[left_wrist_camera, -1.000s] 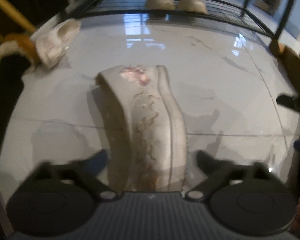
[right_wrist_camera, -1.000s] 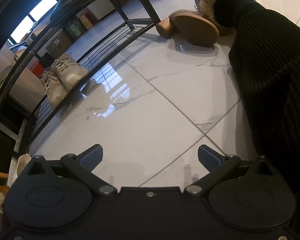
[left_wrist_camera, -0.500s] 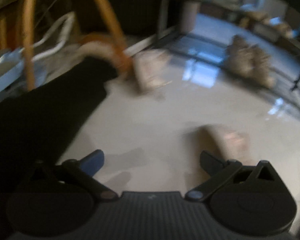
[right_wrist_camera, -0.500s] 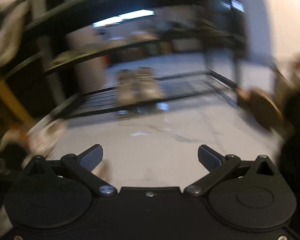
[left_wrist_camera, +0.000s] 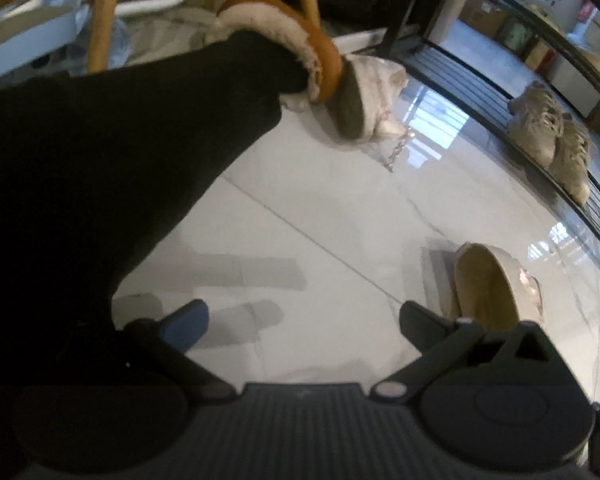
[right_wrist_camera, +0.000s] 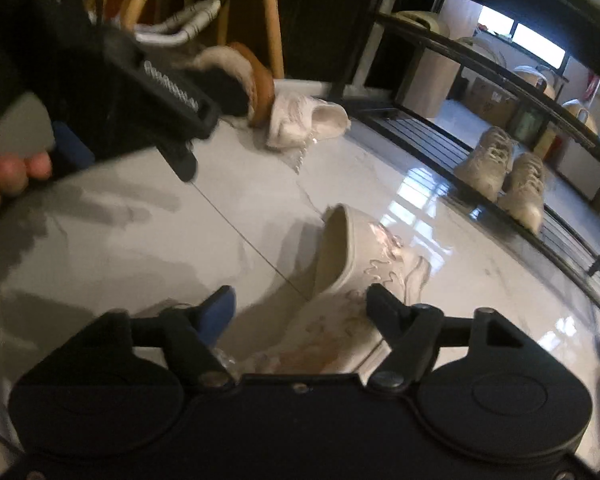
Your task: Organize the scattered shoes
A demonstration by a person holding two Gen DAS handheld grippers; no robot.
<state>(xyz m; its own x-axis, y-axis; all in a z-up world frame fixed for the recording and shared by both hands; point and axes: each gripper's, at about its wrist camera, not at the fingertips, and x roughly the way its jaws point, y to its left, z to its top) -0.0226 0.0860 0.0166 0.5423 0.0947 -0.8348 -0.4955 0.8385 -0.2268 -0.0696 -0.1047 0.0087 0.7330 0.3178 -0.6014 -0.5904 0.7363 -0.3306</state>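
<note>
Right wrist view has the right gripper (right_wrist_camera: pixel 300 304) about half open, jaws just been closing around the cream shoe (right_wrist_camera: pixel 364 276) lying on its side on the tile floor (right_wrist_camera: pixel 180 240); can't tell if the pads actually touch it. Left gripper (left_wrist_camera: pixel 300 320) is spread wide over bare floor, holding nothing, with that shoe just off its right finger.
</note>
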